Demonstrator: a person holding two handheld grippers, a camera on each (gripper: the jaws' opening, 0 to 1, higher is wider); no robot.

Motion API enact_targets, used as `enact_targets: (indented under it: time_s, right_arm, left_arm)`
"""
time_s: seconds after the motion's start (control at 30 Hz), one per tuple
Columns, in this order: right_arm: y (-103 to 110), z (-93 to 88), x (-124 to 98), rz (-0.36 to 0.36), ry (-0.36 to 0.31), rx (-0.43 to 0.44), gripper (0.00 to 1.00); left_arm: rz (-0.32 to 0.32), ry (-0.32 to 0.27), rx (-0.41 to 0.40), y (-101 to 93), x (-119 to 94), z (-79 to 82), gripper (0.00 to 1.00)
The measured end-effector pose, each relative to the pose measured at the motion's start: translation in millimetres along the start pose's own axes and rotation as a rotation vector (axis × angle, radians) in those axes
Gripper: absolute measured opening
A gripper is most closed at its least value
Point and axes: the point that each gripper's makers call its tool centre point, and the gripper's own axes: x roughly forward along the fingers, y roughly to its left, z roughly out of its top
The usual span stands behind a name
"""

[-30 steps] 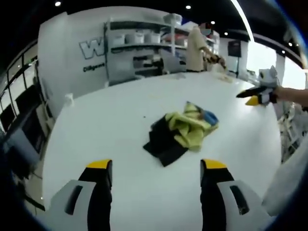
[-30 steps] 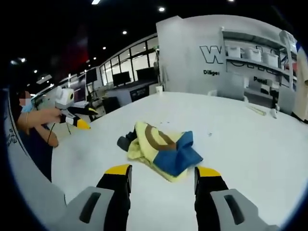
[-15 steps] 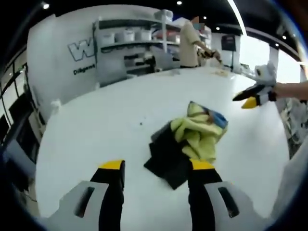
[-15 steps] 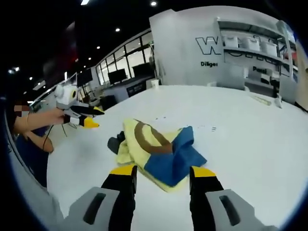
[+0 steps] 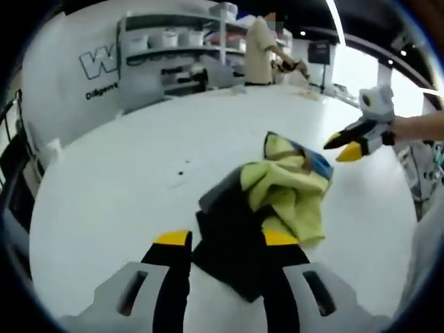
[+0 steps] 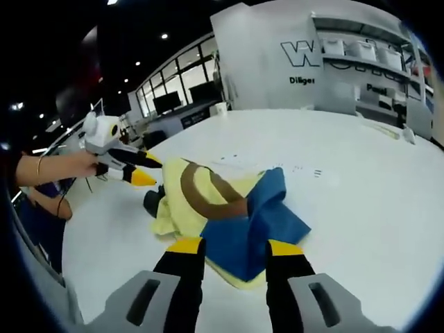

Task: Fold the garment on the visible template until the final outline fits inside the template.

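Broad white table (image 5: 118,173), smooth and matte, a few small dark specks near its middle. Behind it a white wall with large grey lettering (image 6: 295,52) and grey shelving (image 5: 173,55) stacked with pale boxes. Dark ceiling, round spotlights; glazed offices with monitors (image 6: 166,103) off to one side. Standing figure in a pale top (image 5: 258,59) at the table's far edge.

Garment (image 5: 284,187) lay crumpled in a heap about mid-table: soft pale-yellow fabric, folds loose and rumpled, a brown curved band (image 6: 201,198) across it, a blue panel (image 6: 253,229) spread flat, a black part (image 5: 232,243) underneath.

Left gripper (image 5: 225,238): black jaws, yellow-tipped, parted moderately, straddling the black part, not closed on it. Right gripper (image 6: 234,246): jaws likewise parted, blue panel between the tips, no grip seen. No template outline made out on the table.
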Motion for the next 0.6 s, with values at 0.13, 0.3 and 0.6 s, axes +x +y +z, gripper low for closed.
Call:
enact_targets:
  time_s: [0.13,0.3,0.6]
  right_arm:
    - [2.9,-7.7,9.3,0.005,0.018,0.012,0.27]
    - [2.4,-14.5,19.4,0.017,0.051,0.015,0.25]
    - [3.0,-34.1,35.5,0.025,0.12,-0.044,0.02]
  left_arm:
    - [-0.023,0.024,0.006,2.1,16.2,-3.8,0.29]
    - [-0.068,0.052,0.0,-5.7,32.3,-9.5,0.29]
    - [-0.082,0.082,-0.046,-8.1,55.0,-20.0,0.03]
